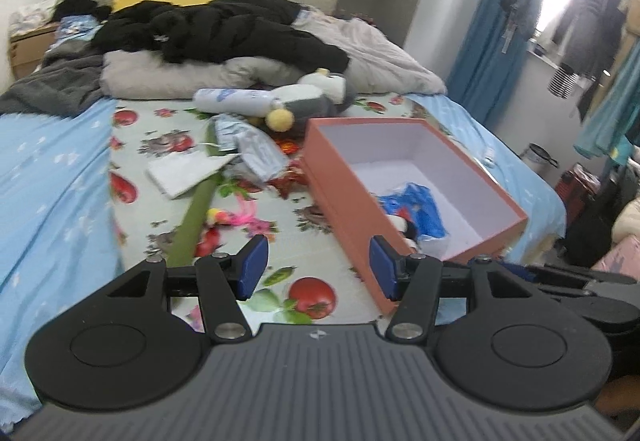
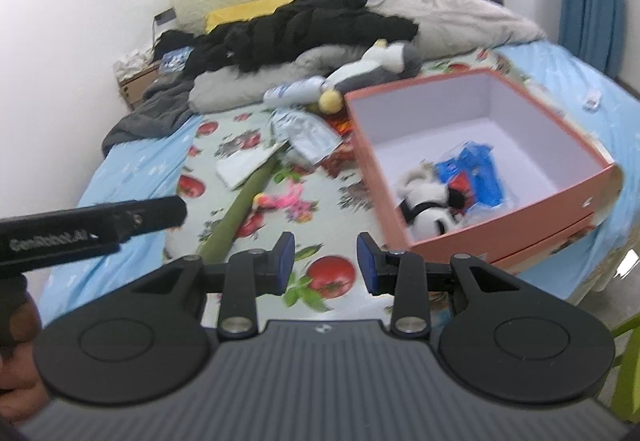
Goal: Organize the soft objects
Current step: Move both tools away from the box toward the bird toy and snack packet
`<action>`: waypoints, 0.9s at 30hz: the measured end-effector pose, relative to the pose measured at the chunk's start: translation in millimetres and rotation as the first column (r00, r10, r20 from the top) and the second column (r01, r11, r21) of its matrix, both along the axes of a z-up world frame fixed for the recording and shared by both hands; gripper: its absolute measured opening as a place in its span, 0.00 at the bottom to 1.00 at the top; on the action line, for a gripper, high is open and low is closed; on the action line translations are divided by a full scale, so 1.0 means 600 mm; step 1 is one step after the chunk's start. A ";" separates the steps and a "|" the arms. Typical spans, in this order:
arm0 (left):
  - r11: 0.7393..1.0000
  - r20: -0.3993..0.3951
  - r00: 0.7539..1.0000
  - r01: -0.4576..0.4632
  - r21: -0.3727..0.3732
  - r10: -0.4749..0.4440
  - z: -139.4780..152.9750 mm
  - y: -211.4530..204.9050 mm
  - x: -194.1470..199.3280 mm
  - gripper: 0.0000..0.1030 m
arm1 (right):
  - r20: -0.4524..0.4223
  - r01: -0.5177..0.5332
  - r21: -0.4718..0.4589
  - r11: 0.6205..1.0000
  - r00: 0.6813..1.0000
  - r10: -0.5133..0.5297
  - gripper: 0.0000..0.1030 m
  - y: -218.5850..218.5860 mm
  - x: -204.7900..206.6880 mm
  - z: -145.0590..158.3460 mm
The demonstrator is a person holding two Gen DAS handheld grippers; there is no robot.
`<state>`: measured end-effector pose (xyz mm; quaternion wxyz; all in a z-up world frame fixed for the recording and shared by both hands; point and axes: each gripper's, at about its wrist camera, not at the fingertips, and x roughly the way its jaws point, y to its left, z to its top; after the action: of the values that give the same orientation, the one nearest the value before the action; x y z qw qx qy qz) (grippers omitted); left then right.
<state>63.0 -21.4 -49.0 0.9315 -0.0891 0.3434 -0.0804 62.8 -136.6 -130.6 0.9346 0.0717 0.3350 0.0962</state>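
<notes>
An open orange box (image 1: 340,197) (image 2: 520,237) lies on the bed and holds a black-and-white plush (image 2: 424,205) and a blue packet (image 1: 420,213) (image 2: 476,169). A grey-and-white penguin plush (image 1: 316,97) (image 2: 372,69) lies behind the box. A small pink toy (image 1: 236,217) (image 2: 284,199) lies beside a long green soft stick (image 1: 196,217) (image 2: 240,209). A crumpled pale blue cloth (image 1: 252,149) (image 2: 304,137) lies in the middle. My left gripper (image 1: 318,267) is open and empty over the bed's near edge. My right gripper (image 2: 326,263) is open and empty there too.
A white bottle (image 1: 236,99) (image 2: 296,91) and a white folded item (image 1: 184,169) (image 2: 244,163) lie on the fruit-print sheet (image 1: 328,265). Black jackets (image 1: 220,29) and grey bedding (image 1: 168,77) pile at the headboard. Blue curtains (image 1: 484,25) hang right.
</notes>
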 end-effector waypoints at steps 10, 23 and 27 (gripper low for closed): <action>0.992 -0.045 0.991 -0.122 0.015 0.122 -0.039 0.077 -0.046 0.64 | -0.058 -0.081 0.018 0.997 0.995 0.082 0.37 0.067 0.005 -0.034; 0.991 -0.124 0.984 -0.130 0.015 0.131 -0.111 0.113 0.030 0.64 | -0.088 -0.037 0.012 0.999 0.995 0.038 0.37 0.096 0.105 -0.075; 0.993 -0.141 0.984 -0.107 0.048 0.113 -0.132 0.125 0.087 0.64 | -0.095 -0.019 0.010 1.000 0.995 0.020 0.37 0.105 0.154 -0.093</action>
<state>115.1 53.4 -128.1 0.9090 -0.0945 0.4057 -0.0152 155.5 -73.8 -186.2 0.9163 0.0769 0.3793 0.1033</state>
